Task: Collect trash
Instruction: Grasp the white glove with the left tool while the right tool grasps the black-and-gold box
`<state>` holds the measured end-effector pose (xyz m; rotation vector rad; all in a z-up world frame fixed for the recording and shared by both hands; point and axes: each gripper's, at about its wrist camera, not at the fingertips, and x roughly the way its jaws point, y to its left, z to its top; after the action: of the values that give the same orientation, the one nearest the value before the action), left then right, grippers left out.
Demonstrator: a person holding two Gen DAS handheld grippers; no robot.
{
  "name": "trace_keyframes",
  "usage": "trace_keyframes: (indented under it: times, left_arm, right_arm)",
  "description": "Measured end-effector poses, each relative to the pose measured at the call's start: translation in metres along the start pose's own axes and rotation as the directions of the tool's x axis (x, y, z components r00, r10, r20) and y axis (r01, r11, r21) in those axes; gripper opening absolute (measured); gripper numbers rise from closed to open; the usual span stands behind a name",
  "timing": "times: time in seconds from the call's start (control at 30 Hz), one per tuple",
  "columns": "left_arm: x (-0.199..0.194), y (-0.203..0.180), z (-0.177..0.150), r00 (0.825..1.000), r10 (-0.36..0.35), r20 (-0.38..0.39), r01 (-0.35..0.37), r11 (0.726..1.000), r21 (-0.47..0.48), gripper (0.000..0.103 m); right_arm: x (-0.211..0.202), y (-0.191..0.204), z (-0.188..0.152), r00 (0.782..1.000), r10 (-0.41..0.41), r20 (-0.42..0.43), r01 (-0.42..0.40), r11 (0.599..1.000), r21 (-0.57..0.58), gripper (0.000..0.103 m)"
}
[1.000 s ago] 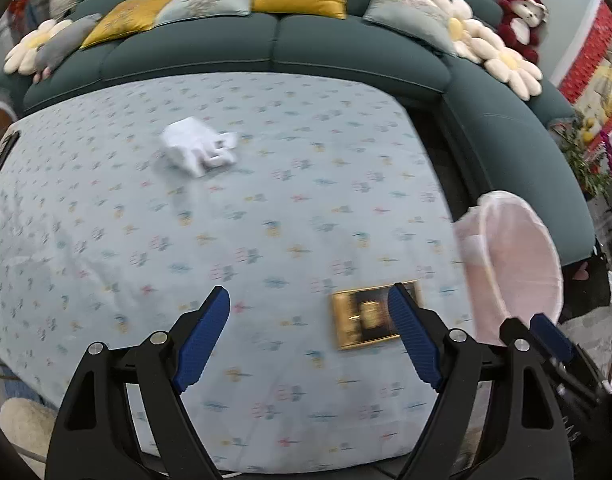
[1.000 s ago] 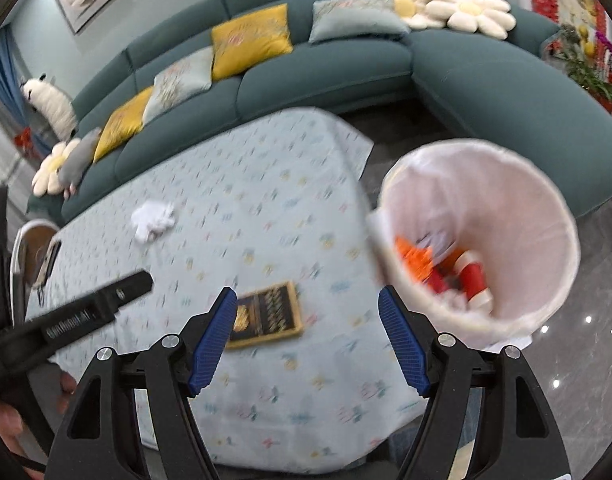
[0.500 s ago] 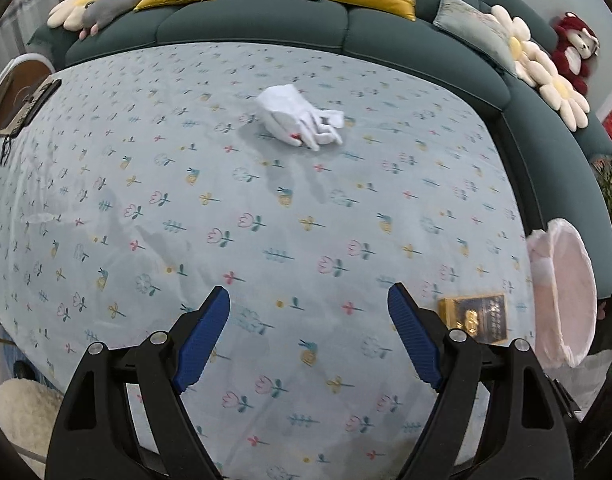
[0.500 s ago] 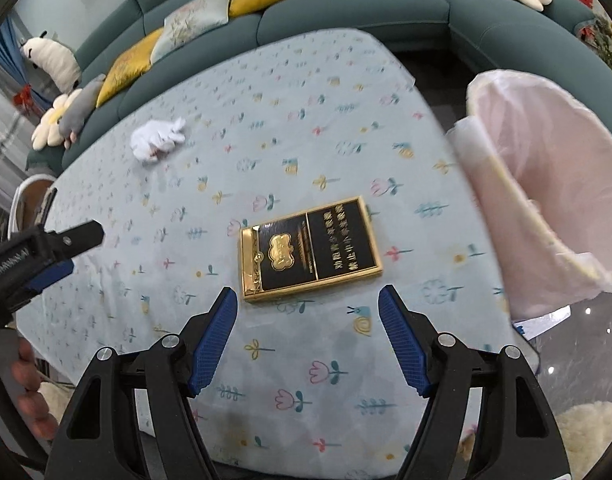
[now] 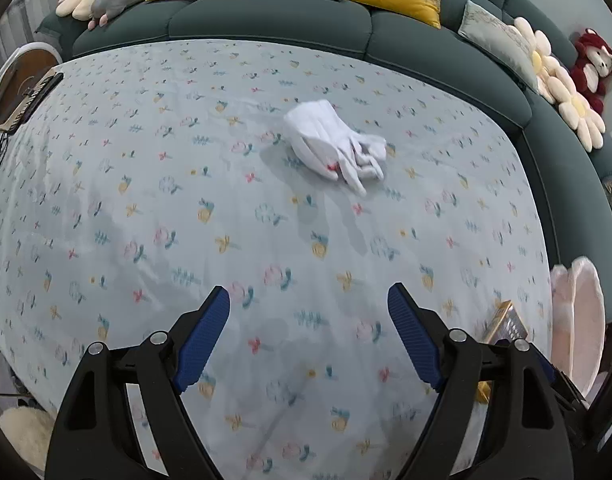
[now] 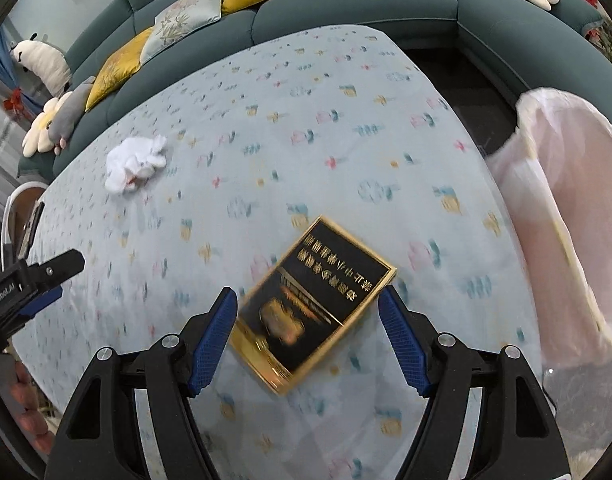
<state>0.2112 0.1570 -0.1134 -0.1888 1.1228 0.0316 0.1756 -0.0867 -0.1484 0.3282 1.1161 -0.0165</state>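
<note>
Pale blue cloth printed with small flowers covers the table that fills both views, with a dark teal sofa curving behind it along the top of each frame.

At the bottom of the left wrist view, the left gripper has its blue-padded jaws spread wide over bare cloth, nothing between them. Above it, a little right of centre, lie crumpled white gloves, well apart from the jaws. At the right edge stands a bin lined with a pink bag, and just left of it a corner of a black-and-gold box shows.

In the right wrist view, the right gripper is also wide open, low in the frame. The black-and-gold box lies flat and askew on the cloth between the two pads; the picture is blurred there, but neither pad seems to press on it. The pink-lined bin fills the right side, the white gloves sit at upper left, and the left gripper's tip enters from the left edge.
</note>
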Motion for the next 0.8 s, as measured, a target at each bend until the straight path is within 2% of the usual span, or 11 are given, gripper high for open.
trace_keyframes:
  times: [0.23, 0.37, 0.4, 0.47, 0.57, 0.6, 0.67, 0.73, 0.77, 0.8]
  left_arm:
    - [0.016, 0.004, 0.031, 1.000, -0.008, 0.006, 0.008, 0.999, -0.049, 0.078]
    - [0.029, 0.004, 0.055, 1.000, -0.016, 0.014, 0.017, 0.997, -0.082, 0.078]
    - [0.032, 0.004, 0.060, 1.000, -0.015, 0.016, 0.016, 0.996, -0.085, 0.078]
    - [0.041, 0.002, 0.072, 1.000, -0.008, 0.016, 0.010, 0.996, -0.086, 0.078]
    - [0.056, 0.002, 0.088, 1.000, 0.010, 0.009, -0.009, 0.996, -0.091, 0.077]
    - [0.062, 0.003, 0.093, 1.000, 0.016, 0.006, -0.016, 0.995, -0.097, 0.075]
    - [0.070, 0.004, 0.098, 1.000, 0.013, -0.006, -0.013, 0.995, -0.098, 0.062]
    - [0.077, 0.003, 0.099, 1.000, -0.004, -0.029, 0.001, 0.996, -0.091, 0.046]
    - [0.079, 0.002, 0.098, 0.999, -0.013, -0.034, 0.010, 0.997, -0.083, 0.042]
    - [0.079, 0.001, 0.097, 0.999, -0.020, -0.037, 0.017, 0.997, -0.069, 0.032]
  right_arm:
    - [0.019, 0.020, 0.011, 1.000, -0.012, -0.007, 0.012, 1.000, -0.024, 0.070]
    - [0.023, 0.029, 0.004, 0.998, -0.054, 0.022, 0.055, 0.997, -0.055, 0.070]
    - [0.023, 0.030, 0.004, 0.998, -0.059, 0.027, 0.061, 0.996, -0.062, 0.069]
    - [0.023, 0.031, 0.005, 0.997, -0.064, 0.035, 0.066, 0.995, -0.075, 0.056]
    - [0.024, 0.029, 0.010, 0.998, -0.061, 0.033, 0.063, 0.995, -0.077, 0.056]
    - [0.024, 0.028, 0.011, 0.998, -0.056, 0.032, 0.058, 0.996, -0.073, 0.056]
    - [0.024, 0.028, 0.012, 0.998, -0.052, 0.030, 0.054, 0.996, -0.074, 0.056]
    - [0.024, 0.027, 0.013, 0.999, -0.046, 0.028, 0.048, 0.996, -0.074, 0.056]
    - [0.024, 0.027, 0.012, 0.999, -0.042, 0.028, 0.044, 0.996, -0.072, 0.055]
    - [0.023, 0.026, 0.012, 0.999, -0.038, 0.027, 0.040, 0.997, -0.068, 0.055]
